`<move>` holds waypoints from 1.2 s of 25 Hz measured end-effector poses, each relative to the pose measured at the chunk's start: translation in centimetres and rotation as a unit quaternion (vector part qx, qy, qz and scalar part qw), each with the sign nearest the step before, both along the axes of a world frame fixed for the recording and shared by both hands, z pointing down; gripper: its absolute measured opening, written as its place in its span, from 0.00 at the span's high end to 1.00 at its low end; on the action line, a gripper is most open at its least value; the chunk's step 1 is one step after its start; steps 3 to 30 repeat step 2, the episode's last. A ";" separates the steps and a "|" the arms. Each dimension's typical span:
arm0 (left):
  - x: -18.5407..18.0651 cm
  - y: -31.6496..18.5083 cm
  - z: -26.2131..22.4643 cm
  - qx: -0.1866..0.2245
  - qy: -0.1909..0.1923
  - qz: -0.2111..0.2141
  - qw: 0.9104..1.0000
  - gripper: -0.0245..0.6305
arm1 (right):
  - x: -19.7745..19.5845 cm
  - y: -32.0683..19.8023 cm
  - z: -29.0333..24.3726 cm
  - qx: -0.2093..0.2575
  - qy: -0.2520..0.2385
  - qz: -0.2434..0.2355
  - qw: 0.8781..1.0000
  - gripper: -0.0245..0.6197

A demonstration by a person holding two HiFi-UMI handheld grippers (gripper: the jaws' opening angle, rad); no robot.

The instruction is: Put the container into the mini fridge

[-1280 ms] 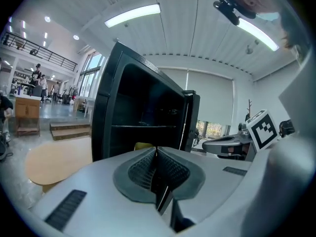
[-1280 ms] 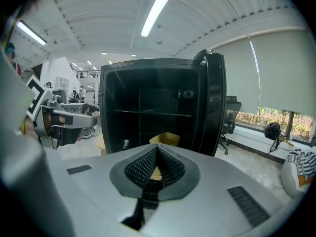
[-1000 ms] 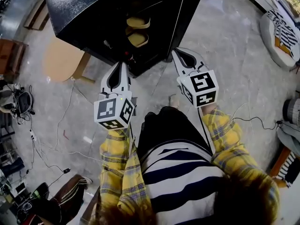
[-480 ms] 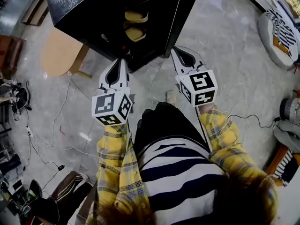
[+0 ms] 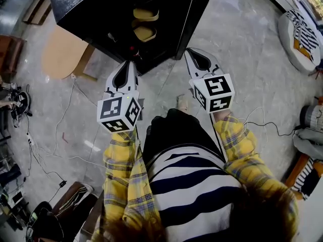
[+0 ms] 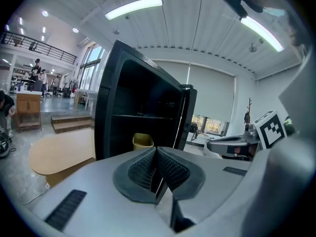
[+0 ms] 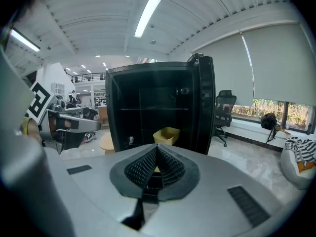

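Container (image 5: 145, 33), yellow and open-topped, sits inside the fridge (image 5: 101, 9) on its lower level; the black fridge stands on the floor (image 5: 242, 39) with its door (image 7: 207, 102) swung open at the right; both grippers are outside it, in front of the opening, and neither touches the container. Left gripper (image 6: 157, 154) has its jaws pressed together with nothing between them, the ribbed pads meeting in a line; it points at the left part of the opening; in the left gripper view the container shows just above its tips. Right gripper (image 7: 157, 152) is likewise closed and empty, aimed at the opening near the door's edge; the container shows straight beyond its tips. The two grippers are side by side, apart from each other, on arms in yellow plaid sleeves (image 5: 121, 170). A tan table (image 5: 63, 54) with a rounded end stands just left of the fridge; cables (image 5: 60, 135) trail over the grey floor.
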State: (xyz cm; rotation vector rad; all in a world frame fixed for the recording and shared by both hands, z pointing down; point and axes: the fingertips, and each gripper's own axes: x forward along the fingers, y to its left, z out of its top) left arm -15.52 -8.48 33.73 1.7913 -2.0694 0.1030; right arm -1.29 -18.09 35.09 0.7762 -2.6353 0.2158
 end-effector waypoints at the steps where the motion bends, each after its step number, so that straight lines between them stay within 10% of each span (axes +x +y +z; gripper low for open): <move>1: 0.0 0.0 0.0 0.000 0.000 0.000 1.000 0.93 | 0.0 0.0 0.0 0.000 0.000 0.000 1.000 0.92; 30: 0.0 0.1 -0.1 -0.001 0.000 0.000 1.000 0.93 | 0.0 0.1 -0.1 0.001 0.000 0.000 1.000 0.92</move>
